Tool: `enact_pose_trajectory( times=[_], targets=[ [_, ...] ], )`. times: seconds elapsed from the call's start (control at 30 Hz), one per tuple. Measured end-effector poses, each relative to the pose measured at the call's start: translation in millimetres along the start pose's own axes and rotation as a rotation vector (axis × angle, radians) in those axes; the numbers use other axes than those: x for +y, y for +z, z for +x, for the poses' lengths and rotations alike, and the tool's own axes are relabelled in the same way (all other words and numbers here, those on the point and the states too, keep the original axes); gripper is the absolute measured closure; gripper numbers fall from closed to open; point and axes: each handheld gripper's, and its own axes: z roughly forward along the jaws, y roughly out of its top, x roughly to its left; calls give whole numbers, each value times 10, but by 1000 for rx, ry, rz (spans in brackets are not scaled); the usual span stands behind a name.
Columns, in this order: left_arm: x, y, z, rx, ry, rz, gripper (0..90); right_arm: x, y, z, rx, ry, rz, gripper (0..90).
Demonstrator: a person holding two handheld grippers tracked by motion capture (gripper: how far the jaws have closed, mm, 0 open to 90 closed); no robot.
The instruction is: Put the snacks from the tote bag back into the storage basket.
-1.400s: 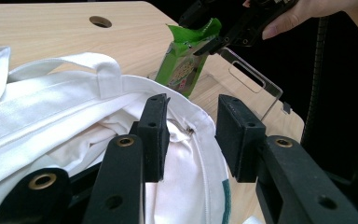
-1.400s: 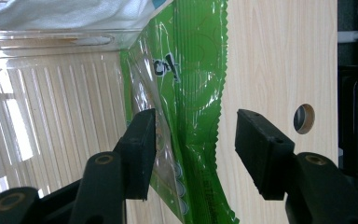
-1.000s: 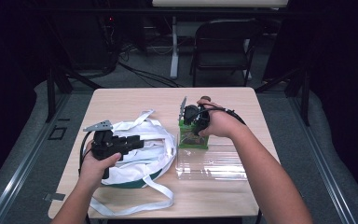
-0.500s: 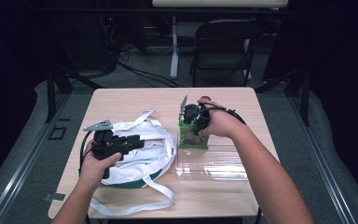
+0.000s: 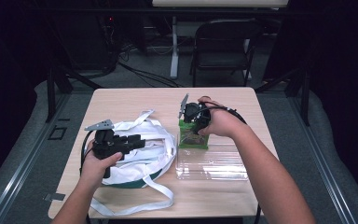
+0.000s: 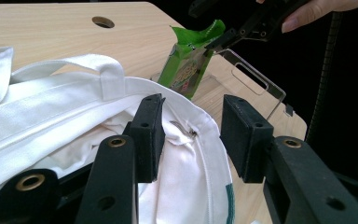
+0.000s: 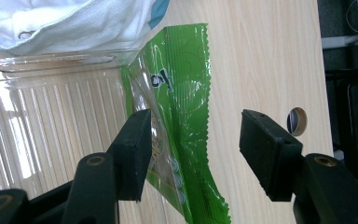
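A white tote bag with long straps lies on the left half of the table. My left gripper hovers over it; in the left gripper view its jaws have just been opening and stand open, with the bag's hemmed rim between them. A green snack packet stands upright at the near-left corner of a clear plastic tray. My right gripper points down at the packet's top. In the right gripper view it is open, the packet's crimped top between the pads, nearer the left one.
The wooden table has a round cable hole near its far edge. A folding chair stands beyond the table, with cables on the floor behind it. Bag straps trail toward the table's near edge.
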Motion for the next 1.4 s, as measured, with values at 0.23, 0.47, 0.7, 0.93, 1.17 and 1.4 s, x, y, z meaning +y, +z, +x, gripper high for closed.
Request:
enact_pose_trajectory(
  times=[0.23, 0.47, 0.7, 0.93, 1.17, 1.4],
  targets=[
    [9, 13, 4, -4, 5, 2, 587, 13, -48, 22, -3, -6, -4, 440],
    [11, 5, 15, -2, -2, 1, 584, 41, -124, 24, -10, -6, -18, 440],
    [14, -9, 21, -1, -6, -9, 582, 56, -202, 46, -17, -9, -32, 439],
    [15, -16, 34, 1, -6, -8, 579, 48, -340, 74, -23, 1, -55, 435],
    [13, -17, 38, 6, -12, -12, 577, 29, -444, 149, -39, 39, -85, 428],
    [12, -23, 48, 11, -11, -11, 577, -15, -505, 237, -45, 120, -126, 423]
  ],
)
